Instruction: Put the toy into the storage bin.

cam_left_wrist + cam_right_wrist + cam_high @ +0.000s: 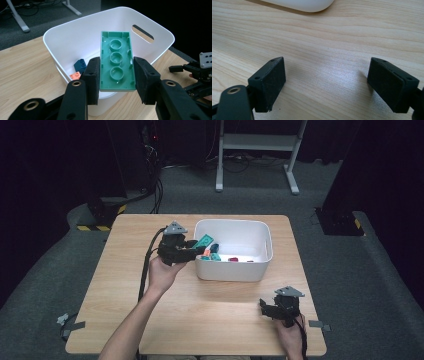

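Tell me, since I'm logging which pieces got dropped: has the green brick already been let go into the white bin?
No, the left gripper clamps the green brick between its pads, above the near wall of the white bin.

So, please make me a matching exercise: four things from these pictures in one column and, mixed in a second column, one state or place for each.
Things:
1. green brick
2. right gripper
3. white bin
4. orange brick

States or places:
A. jaws wide apart, with bare table between them
B. lying on the bin's floor beside a dark blue brick
C. clamped between the left gripper's jaws, hollow underside showing
D. standing on the wooden table

Pairs: 1-C, 2-A, 3-D, 4-B
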